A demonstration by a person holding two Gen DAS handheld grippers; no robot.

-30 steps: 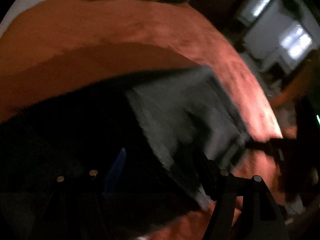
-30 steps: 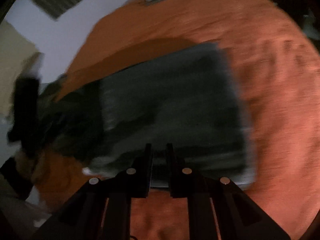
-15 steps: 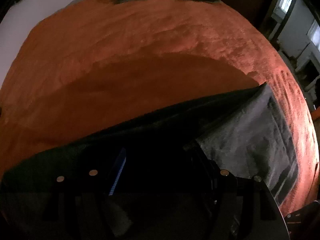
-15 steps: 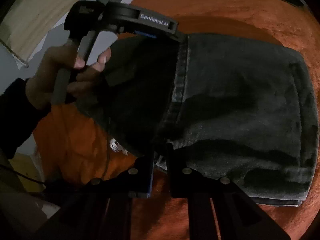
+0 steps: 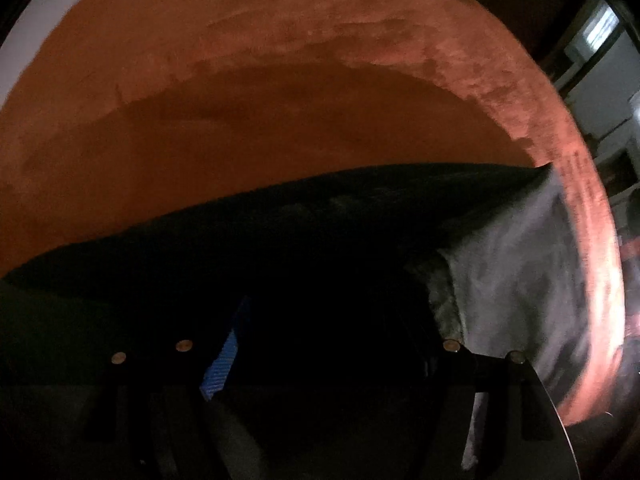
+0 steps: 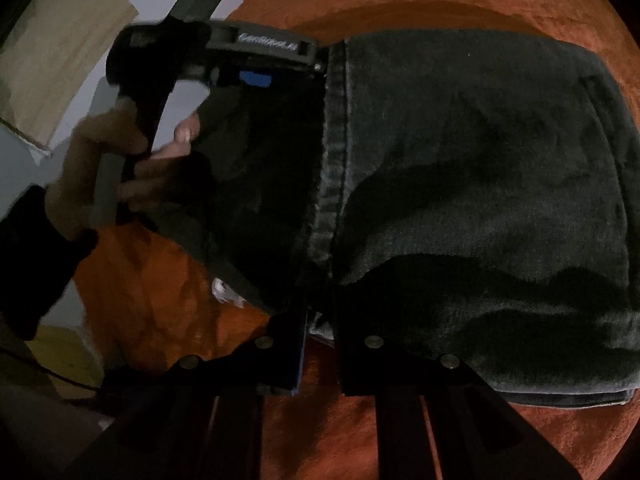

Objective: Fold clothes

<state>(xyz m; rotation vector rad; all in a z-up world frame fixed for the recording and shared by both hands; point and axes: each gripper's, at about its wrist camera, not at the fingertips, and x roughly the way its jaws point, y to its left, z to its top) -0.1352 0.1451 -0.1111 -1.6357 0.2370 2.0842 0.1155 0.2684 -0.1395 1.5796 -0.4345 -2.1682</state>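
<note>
We have the dark grey jeans (image 6: 460, 184) lying on the orange blanket (image 6: 440, 4) that covers the surface, already doubled over into a compact block, with a stitched seam running down the middle of it in the right wrist view. We judge the main folds are done and one last fold or a smoothing down remains, since the left part of the cloth hangs lifted off the blanket.

The right gripper (image 6: 320, 344) has its fingers pinched narrow on the near edge of the jeans. The left gripper (image 6: 256, 60), carried by a hand (image 6: 104, 160) in a dark sleeve, sits at the far edge; its fingers stand fairly wide with dark cloth bunched between them, so we read that as a hold on a thick fold.

On the left gripper's body we can read white lettering, roughly "GenRobot.AI", though it is blurred; no label on the jeans is legible
</note>
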